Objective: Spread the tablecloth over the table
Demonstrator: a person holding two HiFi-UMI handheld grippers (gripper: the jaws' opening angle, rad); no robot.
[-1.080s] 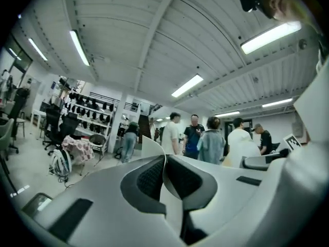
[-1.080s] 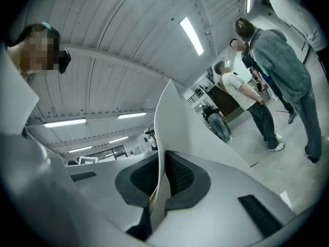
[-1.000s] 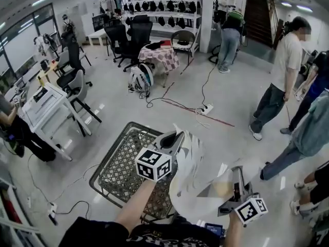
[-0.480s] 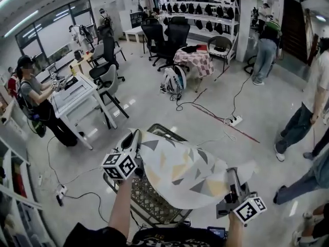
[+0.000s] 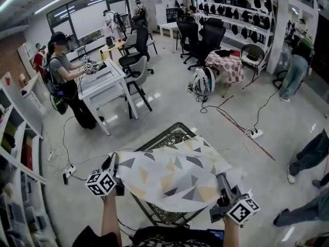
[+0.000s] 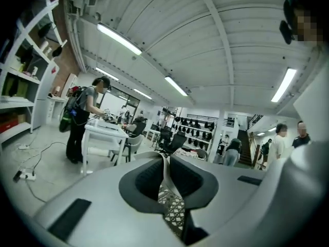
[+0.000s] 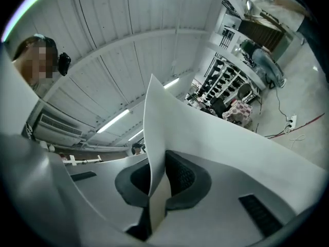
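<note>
tablecloth (image 5: 169,174) over mesh table (image 5: 172,137); left gripper (image 5: 111,161) jaws opening, tablecloth between

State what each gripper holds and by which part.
Both hold the white triangle-patterned tablecloth: left gripper pinches its near-left corner, jaws opening with cloth between them; right gripper pinches its near-right corner.

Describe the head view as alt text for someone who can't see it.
Two handheld grippers stretch a triangle-patterned tablecloth above a metal lattice table. The left gripper, cloth between its jaws, is opening; the right gripper grips the other edge. A desk, chairs and people stand behind.
</note>
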